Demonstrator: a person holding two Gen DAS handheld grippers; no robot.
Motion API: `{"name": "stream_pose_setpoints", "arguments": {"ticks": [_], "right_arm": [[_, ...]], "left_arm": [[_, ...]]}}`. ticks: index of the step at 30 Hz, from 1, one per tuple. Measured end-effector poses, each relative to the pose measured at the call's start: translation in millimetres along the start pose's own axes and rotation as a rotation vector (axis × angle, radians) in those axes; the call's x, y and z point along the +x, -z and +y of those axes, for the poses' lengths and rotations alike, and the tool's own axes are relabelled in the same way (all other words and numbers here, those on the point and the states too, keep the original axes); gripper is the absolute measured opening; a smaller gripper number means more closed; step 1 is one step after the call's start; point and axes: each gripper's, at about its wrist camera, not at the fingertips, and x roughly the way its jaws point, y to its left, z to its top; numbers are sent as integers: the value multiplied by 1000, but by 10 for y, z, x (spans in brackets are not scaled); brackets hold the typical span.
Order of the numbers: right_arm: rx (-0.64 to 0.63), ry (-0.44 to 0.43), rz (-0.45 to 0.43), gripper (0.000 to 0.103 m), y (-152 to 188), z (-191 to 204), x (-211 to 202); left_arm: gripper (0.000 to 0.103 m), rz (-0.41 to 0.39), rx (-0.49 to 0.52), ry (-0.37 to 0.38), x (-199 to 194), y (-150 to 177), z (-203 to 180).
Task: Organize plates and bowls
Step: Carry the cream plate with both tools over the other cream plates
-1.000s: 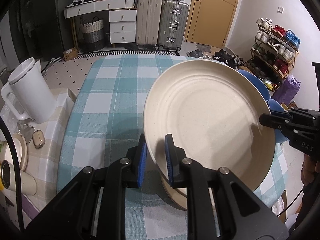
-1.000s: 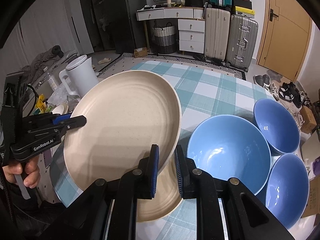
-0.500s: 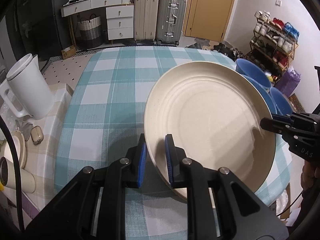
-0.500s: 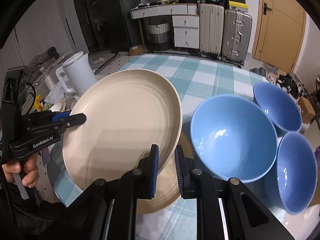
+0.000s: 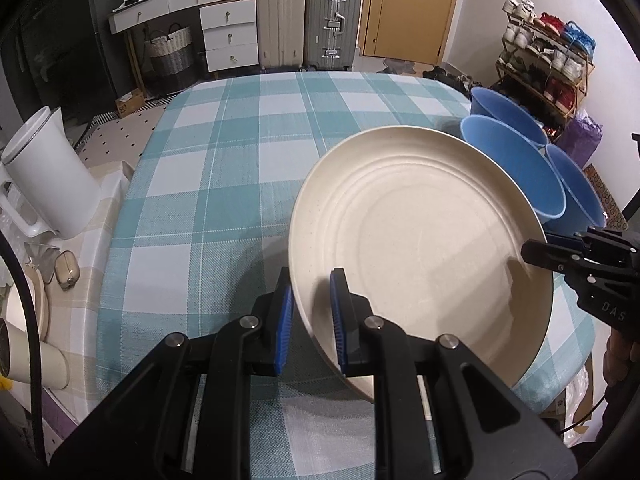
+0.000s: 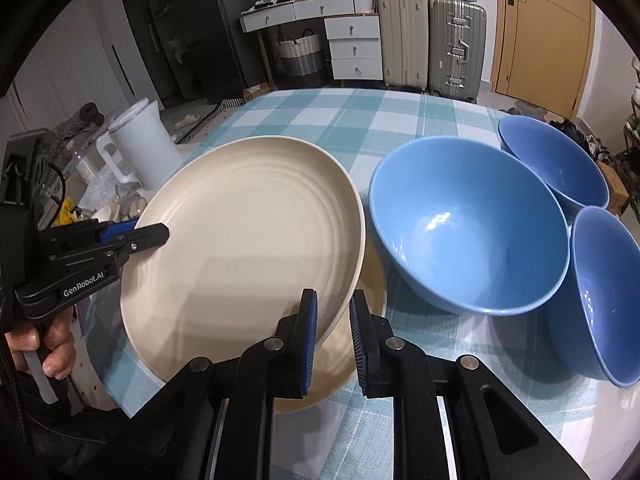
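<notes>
Tilting cream plate (image 5: 424, 248), clamped both rims

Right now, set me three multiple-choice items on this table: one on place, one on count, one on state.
1. Where do the blue bowls stand relative to the held cream plate, in the right wrist view?
A. To its right
B. To its left
C. Stacked on it

2. How many blue bowls are there?
A. One
B. Three
C. Five

3. How is the held cream plate supported?
A. Flat on the checked tablecloth, untouched
B. By one gripper only
C. By the left gripper and right gripper, on opposite rims

Answers: 1 A, they sit right of the plate; 2 B, three bowls show; 3 C, both clamp the rim.
</notes>
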Motion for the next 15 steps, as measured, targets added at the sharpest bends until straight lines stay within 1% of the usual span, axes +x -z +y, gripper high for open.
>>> {"name": "stream_pose_setpoints", "arguments": {"ticks": [4, 8, 15], "right_arm": [[-8, 24, 8, 18, 42, 25, 46], [-8, 27, 18, 18, 93, 11, 95], [-15, 59, 42, 18, 177, 23, 211]], "left_arm": [[14, 12, 12, -6, 86, 35, -21], [14, 21, 15, -9, 175, 65, -31], [14, 35, 37, -24, 305, 105, -79]]}}
